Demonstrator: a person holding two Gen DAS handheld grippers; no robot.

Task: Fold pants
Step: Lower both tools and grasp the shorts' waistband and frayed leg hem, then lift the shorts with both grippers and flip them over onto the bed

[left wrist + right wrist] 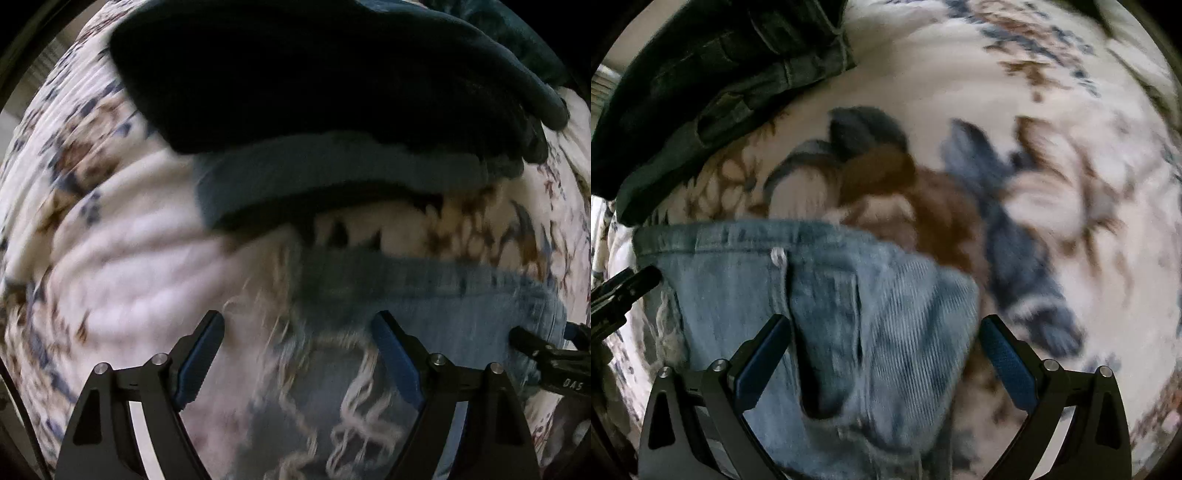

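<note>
Light blue jeans [827, 295] lie on a floral bedspread [1052, 110], frayed hems [332, 387] near the left gripper [297, 358]. Both the left and right gripper [882, 365] hover with fingers apart, holding nothing. A pile of 2 dark garments [314, 74] sits just beyond; closing carelessly could snag loose threads or the bedspread.

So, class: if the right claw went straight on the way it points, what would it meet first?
Most likely the light blue jeans, lying between the open right claw fingers; depth is unclear through the blur.
</note>
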